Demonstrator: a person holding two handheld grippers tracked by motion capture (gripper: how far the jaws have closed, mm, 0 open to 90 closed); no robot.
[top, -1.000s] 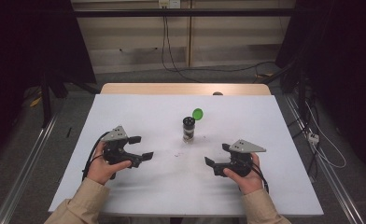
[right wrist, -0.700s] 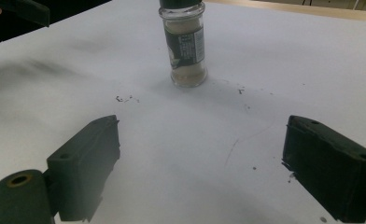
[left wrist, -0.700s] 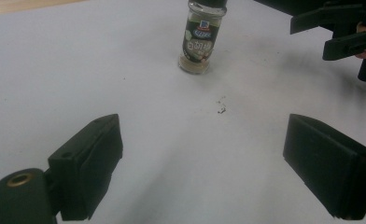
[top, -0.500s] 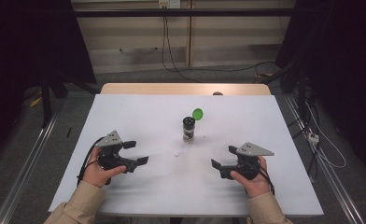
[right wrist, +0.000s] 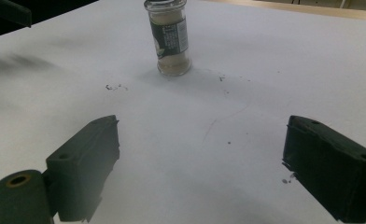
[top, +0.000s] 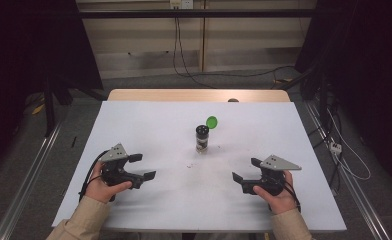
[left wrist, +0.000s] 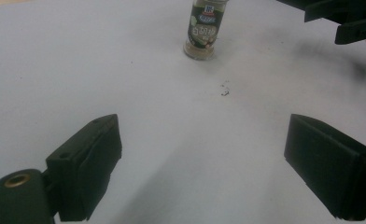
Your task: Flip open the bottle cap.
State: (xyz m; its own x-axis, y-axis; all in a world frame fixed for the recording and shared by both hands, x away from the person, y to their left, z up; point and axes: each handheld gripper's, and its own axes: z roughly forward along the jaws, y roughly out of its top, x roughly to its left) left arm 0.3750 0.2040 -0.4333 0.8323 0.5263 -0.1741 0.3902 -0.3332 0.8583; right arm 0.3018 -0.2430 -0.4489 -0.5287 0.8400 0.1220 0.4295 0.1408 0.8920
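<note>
One upright spice jar [top: 202, 139], pale powder inside, green lid [top: 212, 121] open

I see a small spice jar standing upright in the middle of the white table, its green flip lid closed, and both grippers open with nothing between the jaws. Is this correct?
Not quite. The green flip lid is open, not closed: in the high view it stands tipped up behind the top of the spice jar. The rest holds: the jar stands upright mid-table, and the left gripper and right gripper are open with nothing between the jaws.
</note>
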